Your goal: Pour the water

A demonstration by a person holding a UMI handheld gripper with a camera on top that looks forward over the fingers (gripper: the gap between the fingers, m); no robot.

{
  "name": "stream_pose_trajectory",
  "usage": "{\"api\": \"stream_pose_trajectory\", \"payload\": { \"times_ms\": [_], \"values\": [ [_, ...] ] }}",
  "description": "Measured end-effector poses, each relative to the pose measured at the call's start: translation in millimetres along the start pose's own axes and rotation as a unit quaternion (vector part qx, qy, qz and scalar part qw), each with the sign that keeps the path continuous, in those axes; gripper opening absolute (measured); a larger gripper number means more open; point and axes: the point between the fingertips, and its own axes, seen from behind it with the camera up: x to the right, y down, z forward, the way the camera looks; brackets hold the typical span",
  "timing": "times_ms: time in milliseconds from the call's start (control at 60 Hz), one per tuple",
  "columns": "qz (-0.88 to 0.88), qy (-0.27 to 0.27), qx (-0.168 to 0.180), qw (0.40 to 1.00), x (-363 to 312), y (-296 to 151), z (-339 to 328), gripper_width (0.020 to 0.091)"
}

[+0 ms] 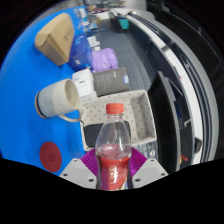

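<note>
A bottle with a red cap and red liquid in its lower part is seen upright between the fingers of the tongs. The purple pads are pressed against its sides, so the tongs are closed on the bottle to about its width.

Just ahead of the tongs and to their left, a white mug is seen above the blue surface, its mouth turned sideways toward the bottle and its handle at the lower side. Whether it lies on the surface or is tilted cannot be told. Behind the bottle, a grey box-like thing is seen. Beyond the mug, farther from the tongs, a tan bag is seen, and beside it, a small white and purple item that cannot be made out clearly. Near the left finger, a round red thing lies on the surface. To the right of the tongs, the dark edge of the surface curves away.
</note>
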Motion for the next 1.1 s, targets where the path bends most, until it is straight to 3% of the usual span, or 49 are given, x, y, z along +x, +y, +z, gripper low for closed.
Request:
{"api": "stream_pose_trajectory", "payload": {
  "times_ms": [617,867,1017,1100],
  "values": [
    [-0.374,0.036,0.008,0.927,-7.8,-50.4,31.7,0.0353],
    [-0.283,0.041,0.000,0.958,6.2,-41.8,29.1,0.0354],
    [-0.069,0.038,-0.027,0.997,18.8,-26.4,25.5,0.0356],
    [0.075,0.014,-0.022,0.997,24.2,-16.8,24.8,0.0355]
  ]
}}
